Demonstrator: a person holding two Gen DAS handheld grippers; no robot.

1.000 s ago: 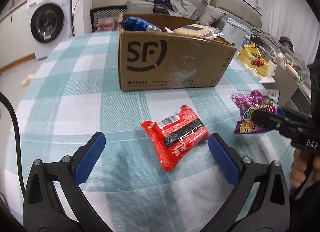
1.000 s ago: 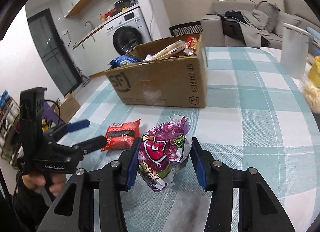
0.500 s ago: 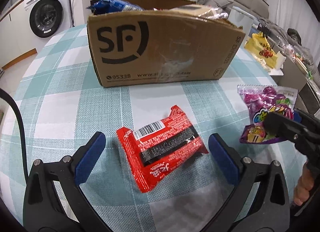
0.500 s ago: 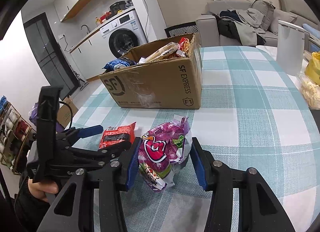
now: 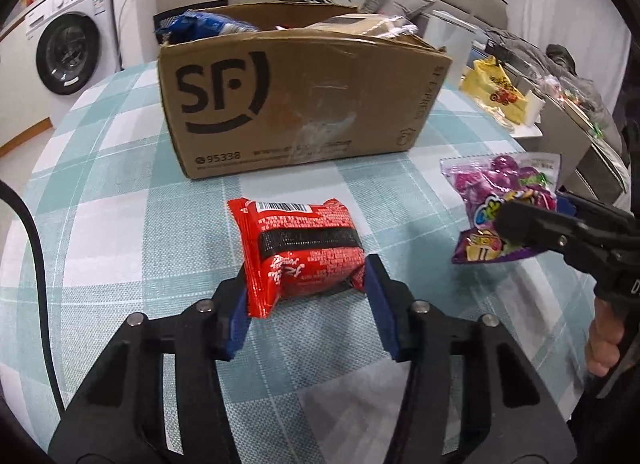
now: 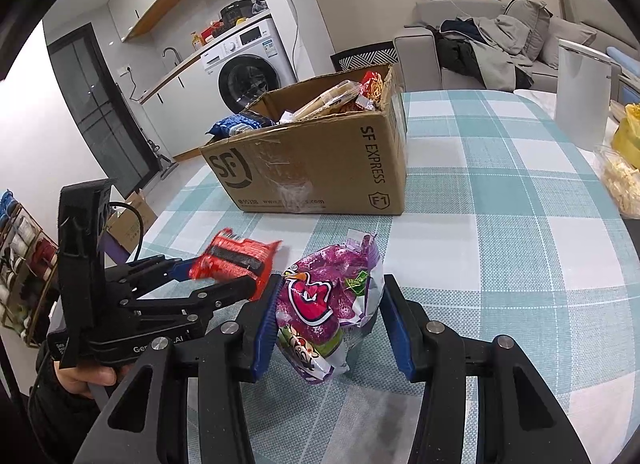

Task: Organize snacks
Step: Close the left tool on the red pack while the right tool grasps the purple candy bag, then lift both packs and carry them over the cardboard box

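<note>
My left gripper (image 5: 306,284) is shut on a red snack packet (image 5: 300,248) and holds it just above the checked tablecloth; it also shows in the right wrist view (image 6: 236,260). My right gripper (image 6: 330,316) is shut on a purple candy bag (image 6: 328,304), seen in the left wrist view (image 5: 508,204) at the right. An open SF cardboard box (image 5: 296,100) with several snacks inside stands behind both packets, also in the right wrist view (image 6: 320,164).
The round table (image 6: 500,264) has a teal checked cloth. A white container (image 6: 580,88) and a yellow bag (image 5: 496,92) are at the table's right side. A sofa and a washing machine (image 5: 68,52) stand beyond.
My left gripper moved forward over the red packet, closed on it and lifted it. The right gripper keeps holding the purple bag.
</note>
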